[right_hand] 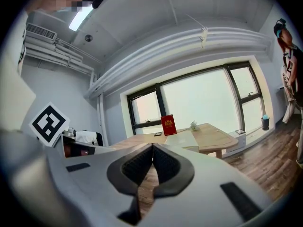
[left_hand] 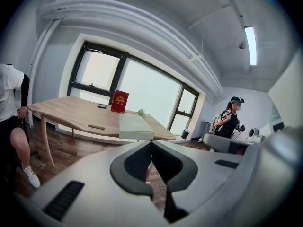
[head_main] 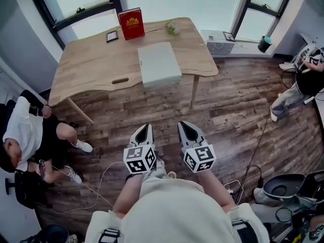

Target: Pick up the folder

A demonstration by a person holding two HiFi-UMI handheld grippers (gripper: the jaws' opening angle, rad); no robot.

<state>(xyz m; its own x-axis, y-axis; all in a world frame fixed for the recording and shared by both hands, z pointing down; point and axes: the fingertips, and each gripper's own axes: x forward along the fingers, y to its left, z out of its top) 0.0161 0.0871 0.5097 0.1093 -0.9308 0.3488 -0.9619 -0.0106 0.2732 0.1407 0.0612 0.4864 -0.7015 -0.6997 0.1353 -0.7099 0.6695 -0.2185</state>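
Note:
A flat pale grey-white folder (head_main: 159,64) lies on the wooden table (head_main: 96,59), overhanging its front edge; it also shows as the folder (left_hand: 135,126) in the left gripper view and the folder (right_hand: 183,140) in the right gripper view. Both grippers hang side by side over the floor well short of the table. My left gripper (head_main: 144,129) is shut with nothing in it, its tips meeting (left_hand: 151,142). My right gripper (head_main: 184,126) is shut and empty too, jaws touching (right_hand: 152,145).
A red book (head_main: 131,23) stands at the table's back, with a small dark device (head_main: 112,36) left of it and a small plant (head_main: 172,28) to its right. A seated person (head_main: 35,135) is at left, another person (head_main: 304,80) at right. Cables (head_main: 96,186) cross the wooden floor.

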